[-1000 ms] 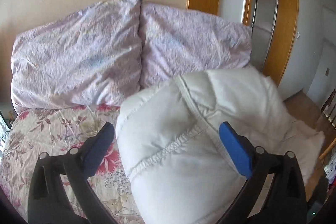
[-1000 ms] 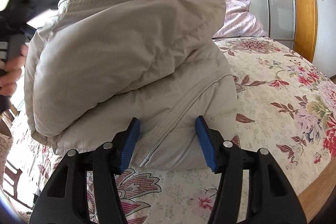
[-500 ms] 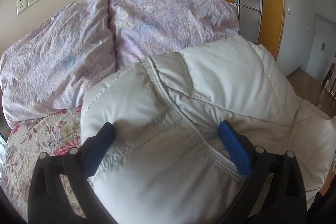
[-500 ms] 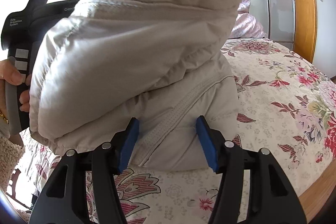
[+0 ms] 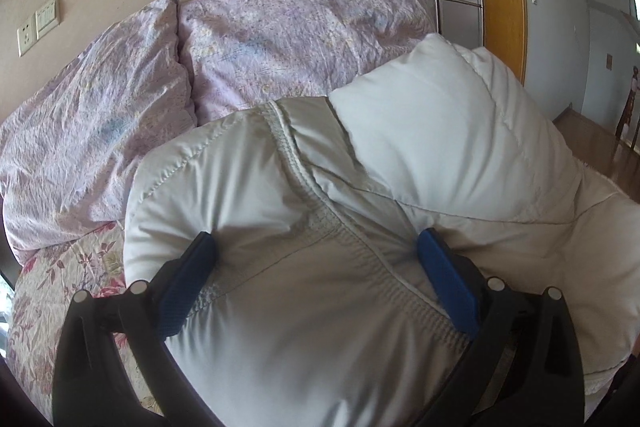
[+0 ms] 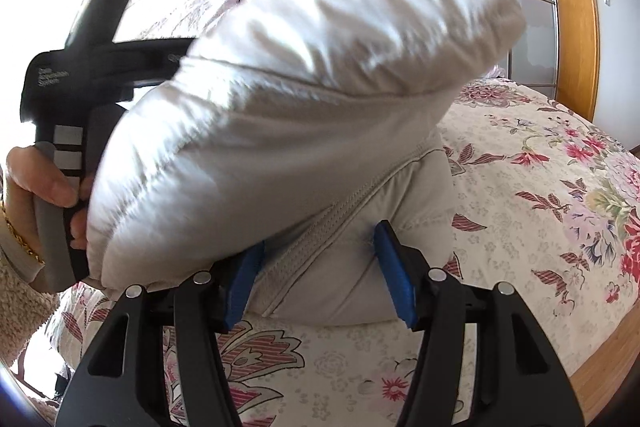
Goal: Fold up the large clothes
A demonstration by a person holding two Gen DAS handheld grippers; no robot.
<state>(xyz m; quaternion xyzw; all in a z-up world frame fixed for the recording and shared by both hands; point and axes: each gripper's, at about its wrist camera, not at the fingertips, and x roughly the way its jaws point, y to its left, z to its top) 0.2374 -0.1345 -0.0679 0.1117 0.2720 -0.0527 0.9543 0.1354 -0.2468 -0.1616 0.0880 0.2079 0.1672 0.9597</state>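
Both claws clamp the puffy jacket (image 5: 400, 155): left claw (image 5: 316, 267), right claw (image 6: 320, 267). It's soft, slippery, springy, so you grip seams, not padding.

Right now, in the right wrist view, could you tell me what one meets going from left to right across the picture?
Person's hand on the left gripper's handle → white puffer jacket → floral bedspread → wooden door frame.

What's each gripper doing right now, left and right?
Left gripper: closed on a fold of the white puffer jacket, lifted.
Right gripper: closed on the jacket's lower part by the zipper, on the bed.
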